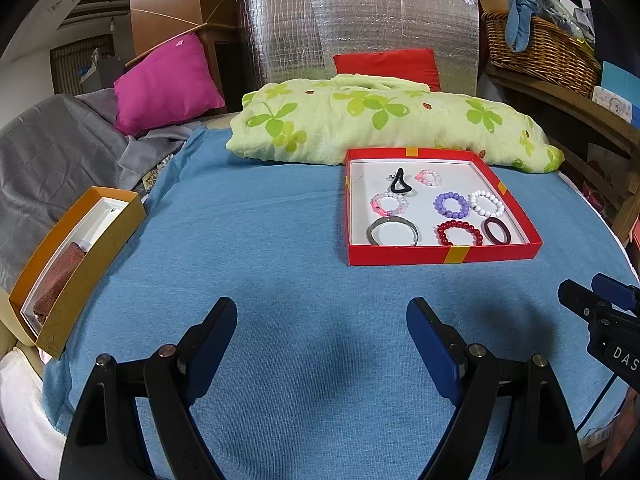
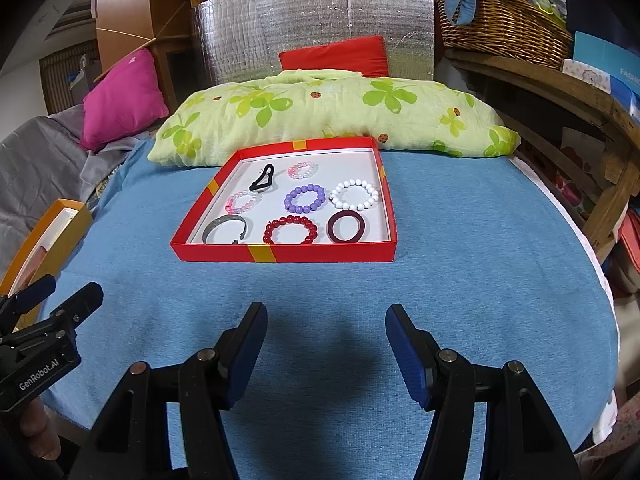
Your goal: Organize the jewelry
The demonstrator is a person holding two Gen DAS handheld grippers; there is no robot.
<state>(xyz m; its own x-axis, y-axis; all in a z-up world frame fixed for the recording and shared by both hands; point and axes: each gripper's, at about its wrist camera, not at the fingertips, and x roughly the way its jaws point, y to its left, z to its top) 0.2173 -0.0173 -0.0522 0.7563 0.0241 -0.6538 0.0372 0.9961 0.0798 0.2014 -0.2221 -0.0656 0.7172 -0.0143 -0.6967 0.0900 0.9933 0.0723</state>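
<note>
The jewelry lay in a shallow red tray (image 2: pixel 280 254) on the blue cloth (image 2: pixel 460 280), just in front of a green flowered pillow (image 2: pixel 320 112), and it was spread in rough rows with gaps between the pieces, probably so each could be picked out singly. In the near row sat a grey metal cuff (image 2: pixel 225 229), a red bead bracelet (image 2: pixel 291 230) and a dark maroon ring-shaped bangle (image 2: pixel 346 227); behind them were a pink-and-clear bead bracelet (image 2: pixel 243 201), a purple bead bracelet (image 2: pixel 305 198) and a white bead bracelet (image 2: pixel 355 195); at the back lay a black hair tie (image 2: pixel 263 178) and a small pink bead bracelet (image 2: pixel 303 169). The round pieces all lay flat and pointed nowhere in particular. The cuff's opening faced the near right, and the pinched hair tie ran lengthwise from the near left to the far right in the right wrist view. An orange box (image 1: pixel 86 264) stood open at the left edge of the cloth, well apart from the tray, its long axis running away from the viewer. Both the left gripper (image 1: pixel 322 320) and the right gripper (image 2: pixel 326 326) hovered over bare cloth short of the tray, each with its fingers spread wide and nothing between them. Such a scene would suit either a tray already sorted or one waiting to be emptied into the box.
</note>
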